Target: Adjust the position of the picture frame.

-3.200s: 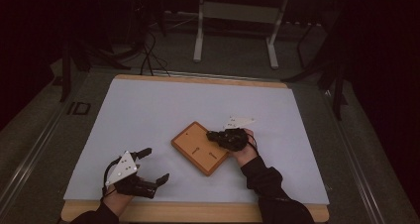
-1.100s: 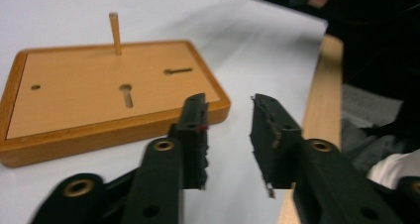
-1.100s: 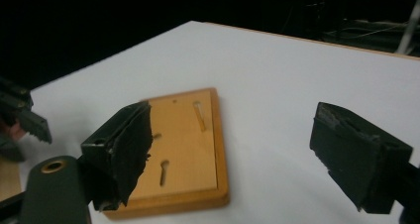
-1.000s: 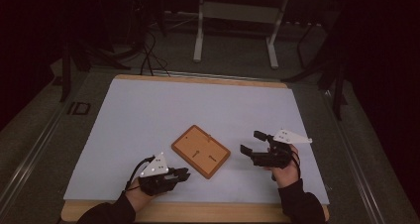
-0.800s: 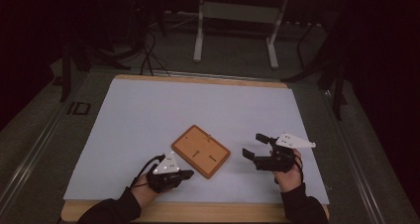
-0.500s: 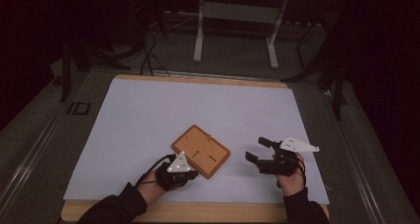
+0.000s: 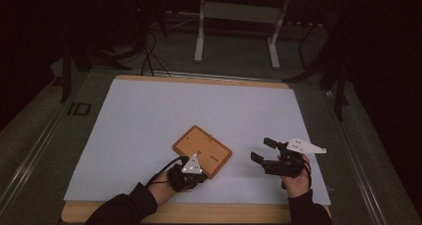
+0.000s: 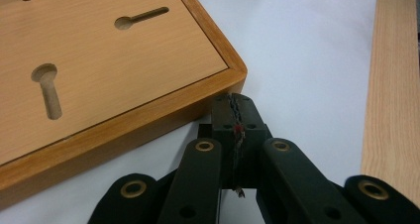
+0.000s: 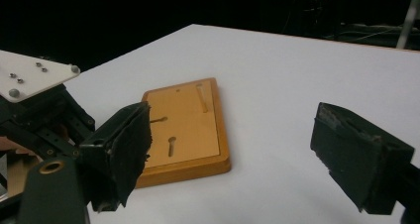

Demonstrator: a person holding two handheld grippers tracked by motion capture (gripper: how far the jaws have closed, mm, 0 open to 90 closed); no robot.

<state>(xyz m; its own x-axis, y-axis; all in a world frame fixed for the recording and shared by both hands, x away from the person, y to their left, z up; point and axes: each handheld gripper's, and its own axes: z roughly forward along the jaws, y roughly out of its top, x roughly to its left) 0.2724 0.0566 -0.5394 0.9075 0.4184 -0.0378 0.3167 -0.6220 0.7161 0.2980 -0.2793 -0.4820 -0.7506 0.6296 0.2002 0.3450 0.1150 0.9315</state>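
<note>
Wooden board lies flat on the counter, unlifted; left gripper, pressed together, is set against its corner, while right gripper is held spread nearby.

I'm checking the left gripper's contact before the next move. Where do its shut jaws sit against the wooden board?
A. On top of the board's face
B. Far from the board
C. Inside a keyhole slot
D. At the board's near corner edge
D: in the left gripper view the shut left gripper tips meet the wooden board at its rounded corner edge.
</note>
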